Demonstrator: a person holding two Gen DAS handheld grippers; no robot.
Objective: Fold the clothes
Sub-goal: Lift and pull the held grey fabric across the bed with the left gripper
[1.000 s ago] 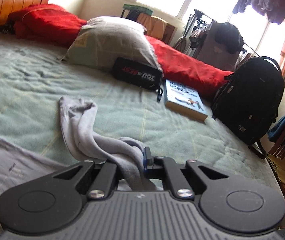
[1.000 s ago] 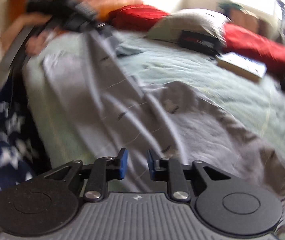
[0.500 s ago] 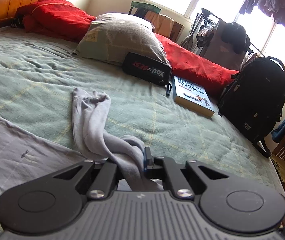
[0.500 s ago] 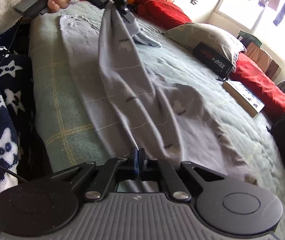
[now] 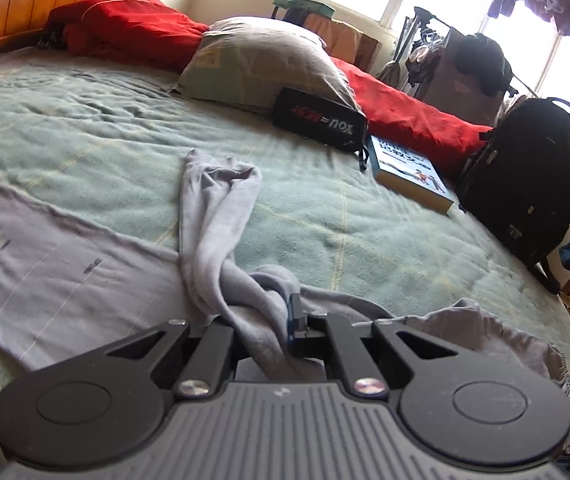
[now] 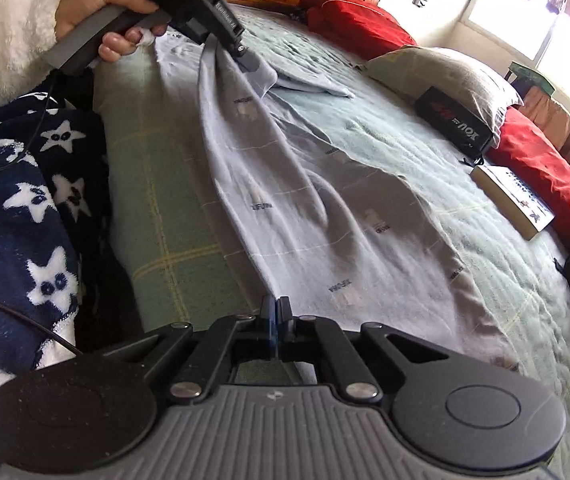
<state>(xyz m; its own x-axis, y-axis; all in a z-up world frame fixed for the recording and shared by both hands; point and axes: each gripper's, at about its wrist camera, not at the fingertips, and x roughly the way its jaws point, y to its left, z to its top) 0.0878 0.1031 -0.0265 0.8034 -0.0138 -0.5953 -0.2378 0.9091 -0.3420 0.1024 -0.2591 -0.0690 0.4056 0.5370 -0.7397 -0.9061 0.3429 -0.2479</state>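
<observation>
A light grey shirt (image 6: 325, 208) with small printed marks lies stretched along the near side of the green blanket (image 6: 425, 152). My right gripper (image 6: 279, 320) is shut on its near edge. At the far end a hand holds my left gripper (image 6: 241, 53), which is shut on a bunched part of the shirt. In the left wrist view, the left gripper (image 5: 263, 320) pinches a thick twist of grey cloth. From there a sleeve (image 5: 213, 200) trails away over the blanket (image 5: 365, 240). The shirt's body (image 5: 65, 272) spreads to the left.
A grey pillow (image 5: 269, 64), a black pouch (image 5: 319, 124) and a book (image 5: 409, 172) lie further in on the bed. Red bedding (image 5: 417, 120) runs behind them. A black backpack (image 5: 525, 176) stands at the bed's right edge. The person's star-patterned clothing (image 6: 17, 216) is at the near left.
The right gripper closed on the shirt's near edge, and the cloth now runs taut between both grippers. The left gripper has shifted, and more of the shirt's body shows beside it.
</observation>
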